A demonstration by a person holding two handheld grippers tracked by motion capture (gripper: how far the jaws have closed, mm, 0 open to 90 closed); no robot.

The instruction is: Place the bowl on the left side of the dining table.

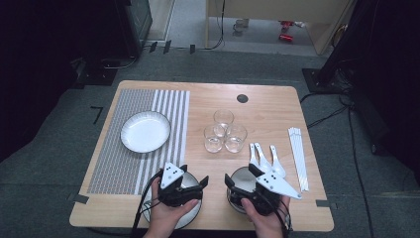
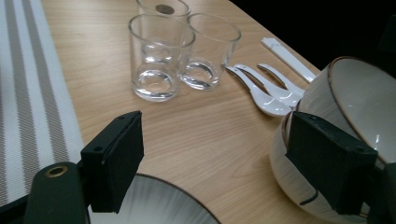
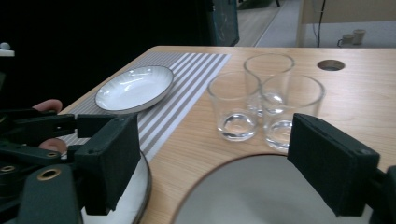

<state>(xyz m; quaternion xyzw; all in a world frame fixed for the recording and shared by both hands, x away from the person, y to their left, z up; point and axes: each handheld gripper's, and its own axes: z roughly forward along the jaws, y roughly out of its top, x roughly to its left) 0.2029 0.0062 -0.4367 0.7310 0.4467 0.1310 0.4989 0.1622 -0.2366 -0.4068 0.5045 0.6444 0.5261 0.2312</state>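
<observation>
My left gripper [image 1: 194, 176] hovers open over a dark-rimmed white plate [image 1: 190, 214] at the table's front edge, left of centre. In the left gripper view its jaws [image 2: 222, 161] stand wide apart with bare wood between them and the plate [image 2: 159, 205] below. My right gripper [image 1: 240, 174] is open above a brown-rimmed bowl [image 1: 241, 179] at the front, right of centre. In the right gripper view, that bowl [image 3: 252, 191] lies under the spread jaws [image 3: 219, 163]. The two grippers point toward each other, a short gap apart. Nothing is held.
Three clear glasses [image 1: 224, 132] stand clustered mid-table. Three white spoons [image 1: 265, 159] and white chopsticks [image 1: 298, 158] lie to the right. A white plate [image 1: 145, 131] rests on the striped placemat [image 1: 114, 144] at left. A round hole [image 1: 242, 98] sits near the table's far edge.
</observation>
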